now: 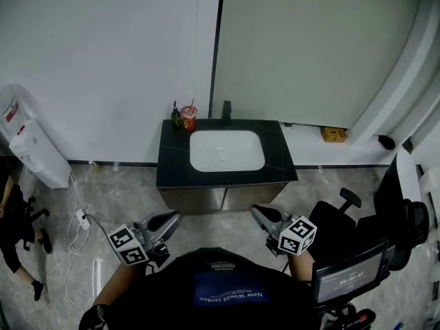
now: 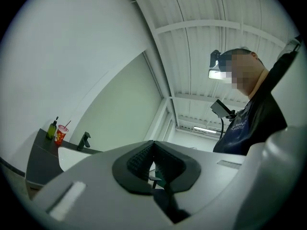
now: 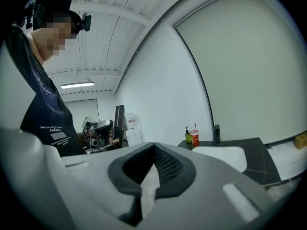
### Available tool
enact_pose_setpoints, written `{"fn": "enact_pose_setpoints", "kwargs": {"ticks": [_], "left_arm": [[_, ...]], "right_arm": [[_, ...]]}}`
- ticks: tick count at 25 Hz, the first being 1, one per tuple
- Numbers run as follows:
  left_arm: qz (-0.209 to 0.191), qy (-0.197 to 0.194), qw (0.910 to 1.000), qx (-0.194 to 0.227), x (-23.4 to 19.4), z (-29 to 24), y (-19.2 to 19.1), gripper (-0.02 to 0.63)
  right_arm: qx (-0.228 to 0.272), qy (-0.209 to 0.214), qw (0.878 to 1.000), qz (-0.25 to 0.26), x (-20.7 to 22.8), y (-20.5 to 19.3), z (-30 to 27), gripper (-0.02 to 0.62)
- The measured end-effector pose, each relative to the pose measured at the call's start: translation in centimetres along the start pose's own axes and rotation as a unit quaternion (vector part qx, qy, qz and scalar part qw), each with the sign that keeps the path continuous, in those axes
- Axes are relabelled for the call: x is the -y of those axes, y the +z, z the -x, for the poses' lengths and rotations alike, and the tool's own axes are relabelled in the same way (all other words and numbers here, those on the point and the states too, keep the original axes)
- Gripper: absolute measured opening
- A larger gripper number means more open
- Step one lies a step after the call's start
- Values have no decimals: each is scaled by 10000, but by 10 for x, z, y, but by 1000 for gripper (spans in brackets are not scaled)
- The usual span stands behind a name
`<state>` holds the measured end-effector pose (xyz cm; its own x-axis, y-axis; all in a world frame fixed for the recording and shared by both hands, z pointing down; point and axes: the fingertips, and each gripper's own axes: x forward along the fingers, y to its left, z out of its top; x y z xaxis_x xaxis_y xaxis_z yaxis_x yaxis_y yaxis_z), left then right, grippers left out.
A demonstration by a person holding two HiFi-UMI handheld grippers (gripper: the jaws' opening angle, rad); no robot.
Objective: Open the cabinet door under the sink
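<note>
The vanity cabinet stands against the back wall, with a black countertop (image 1: 172,165) and a white sink (image 1: 227,150). Below the top, the two cabinet doors (image 1: 194,199) are closed, with a seam between them. My left gripper (image 1: 167,220) hovers above the floor in front of the left door, apart from it, jaws shut and empty. My right gripper (image 1: 258,213) hovers in front of the right door, also shut on nothing. In the left gripper view the left gripper (image 2: 153,146) shows its pads meeting. In the right gripper view the right gripper (image 3: 153,150) points past the sink (image 3: 225,156).
A black faucet (image 1: 226,110), a red cup (image 1: 188,117) and a green bottle (image 1: 176,117) stand at the back of the countertop. A water dispenser (image 1: 31,146) is at the left, with a power strip (image 1: 82,220) on the floor. An office chair (image 1: 344,225) stands to the right.
</note>
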<state>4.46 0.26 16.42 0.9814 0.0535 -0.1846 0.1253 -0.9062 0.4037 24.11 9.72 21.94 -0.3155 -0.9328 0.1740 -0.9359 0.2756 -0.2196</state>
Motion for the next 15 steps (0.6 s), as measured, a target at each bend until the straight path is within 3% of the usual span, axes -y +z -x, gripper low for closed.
{"fn": "enact_pose_setpoints", "kwargs": {"ticks": [7,15], "left_arm": [[288,43,9996,-33,-84,25,21,0],[448,474,9979,-47,-129,23,15,-1]], "right_arm": [[-235,71,9996,115,0,16,-92,-2],[-444,434,9981,6,32,10,-145,-3]]}}
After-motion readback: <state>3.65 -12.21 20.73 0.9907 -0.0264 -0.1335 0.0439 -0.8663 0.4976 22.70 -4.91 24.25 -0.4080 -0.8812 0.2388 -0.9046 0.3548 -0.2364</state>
